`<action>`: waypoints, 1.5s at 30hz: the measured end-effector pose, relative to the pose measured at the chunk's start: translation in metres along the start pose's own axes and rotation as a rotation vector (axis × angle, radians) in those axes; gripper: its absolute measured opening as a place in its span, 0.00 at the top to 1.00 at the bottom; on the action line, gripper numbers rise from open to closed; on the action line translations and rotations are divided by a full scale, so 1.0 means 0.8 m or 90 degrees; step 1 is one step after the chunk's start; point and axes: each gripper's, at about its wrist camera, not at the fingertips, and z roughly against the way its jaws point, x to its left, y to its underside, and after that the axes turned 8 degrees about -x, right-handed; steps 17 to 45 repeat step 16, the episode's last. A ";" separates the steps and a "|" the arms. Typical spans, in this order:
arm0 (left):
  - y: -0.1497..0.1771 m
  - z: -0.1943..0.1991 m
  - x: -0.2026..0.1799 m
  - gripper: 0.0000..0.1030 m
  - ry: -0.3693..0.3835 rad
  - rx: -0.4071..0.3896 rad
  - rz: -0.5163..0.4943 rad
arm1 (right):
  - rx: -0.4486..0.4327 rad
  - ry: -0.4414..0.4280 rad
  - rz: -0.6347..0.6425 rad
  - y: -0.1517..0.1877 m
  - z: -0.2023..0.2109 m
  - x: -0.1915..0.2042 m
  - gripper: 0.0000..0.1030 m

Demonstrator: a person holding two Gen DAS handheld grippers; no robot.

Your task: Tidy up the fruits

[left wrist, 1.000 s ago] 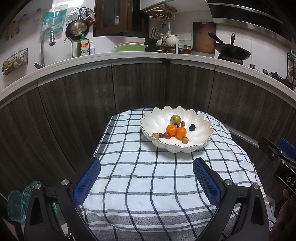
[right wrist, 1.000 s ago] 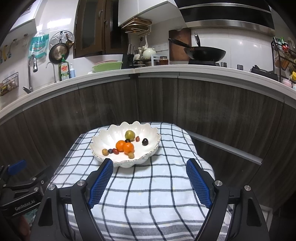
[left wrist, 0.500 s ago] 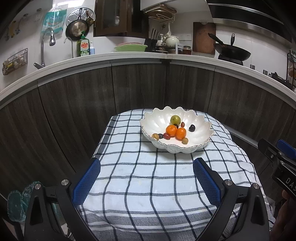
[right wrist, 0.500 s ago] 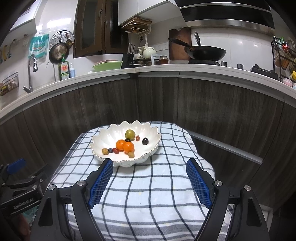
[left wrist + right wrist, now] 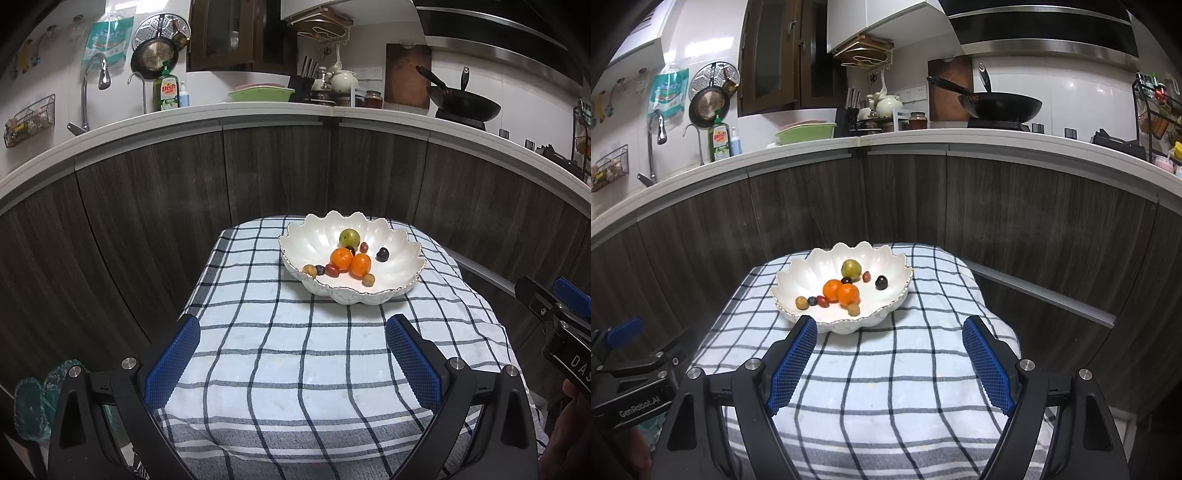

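A white scalloped bowl (image 5: 399, 266) (image 5: 886, 306) sits at the far end of a small table covered with a checked cloth (image 5: 295, 350) (image 5: 886, 387). In it lie two oranges (image 5: 341, 258) (image 5: 833, 289), a green fruit (image 5: 349, 237) (image 5: 851, 268), a dark plum (image 5: 382, 254) (image 5: 881, 282) and several small grapes and brown fruits. My left gripper (image 5: 291, 354) is open and empty over the near cloth. My right gripper (image 5: 890, 354) is open and empty, just short of the bowl's near rim.
Dark wood cabinet fronts (image 5: 277, 173) curve round behind the table under a white counter (image 5: 258, 110) with a sink tap, dish soap and a wok (image 5: 1001, 103). The right gripper shows at the left view's right edge (image 5: 554, 314).
Almost nothing has moved: both grippers hold still and stay open, and the fruits lie as before in the bowl.
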 end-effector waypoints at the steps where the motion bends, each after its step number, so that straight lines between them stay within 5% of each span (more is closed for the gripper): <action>1: 0.000 -0.001 0.000 0.01 0.000 0.002 0.001 | 0.000 0.000 0.000 0.000 0.000 0.000 0.21; 45: 0.007 -0.007 0.002 0.01 0.001 0.004 0.002 | 0.005 0.001 0.003 0.000 0.000 0.001 0.21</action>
